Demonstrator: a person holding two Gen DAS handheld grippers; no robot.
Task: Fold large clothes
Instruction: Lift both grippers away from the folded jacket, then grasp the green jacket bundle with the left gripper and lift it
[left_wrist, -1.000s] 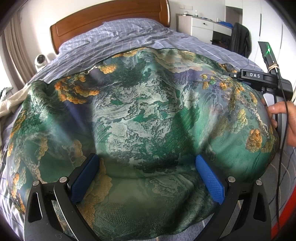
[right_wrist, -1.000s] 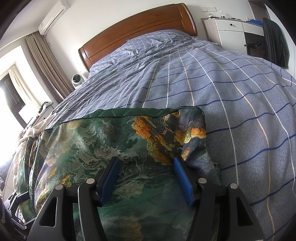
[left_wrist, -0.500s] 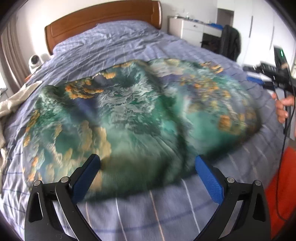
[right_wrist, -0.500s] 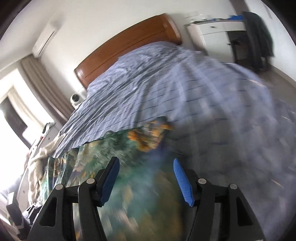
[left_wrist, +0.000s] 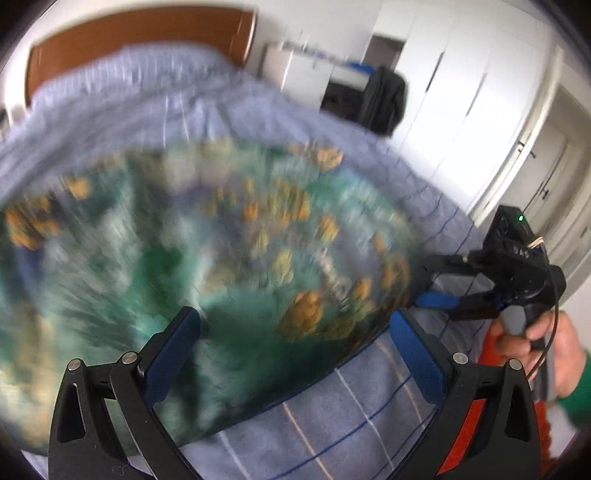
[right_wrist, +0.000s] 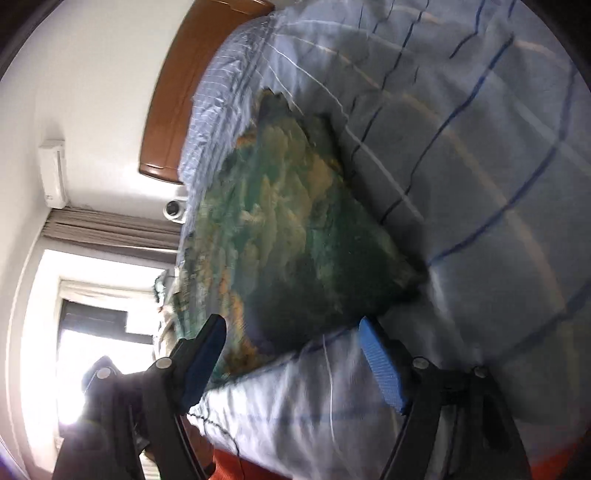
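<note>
1. The garment is a big silky piece w/ a green-teal landscape print and orange-gold patches; some dark blue in it too. Left view is smeared by blur, so fine detail can't be read.
2. It lies spread flat on the bed cover, a pale blue-grey quilt w/ thin dark blue and light check lines. Wooden headboard is at the far end of the bed.
3. In the right view the garment runs as a long wedge from near my tongs up toward the headboard, w/ bare bed cover on one side.
4. My left gripper is wide open, nothing pinched. The garment's near edge sits under and ahead of the gap; the right-hand finger is over bare quilt, just off the cloth's edge.
5. My right gripper has just been opening and stands open, no cloth btwn the pads. The garment's near corner is just ahead of the gap, not touched as far as I can see.
6. From the left cam my right gripper shows at the garment's right edge, just beside it; my right hand is round the handle.
</note>
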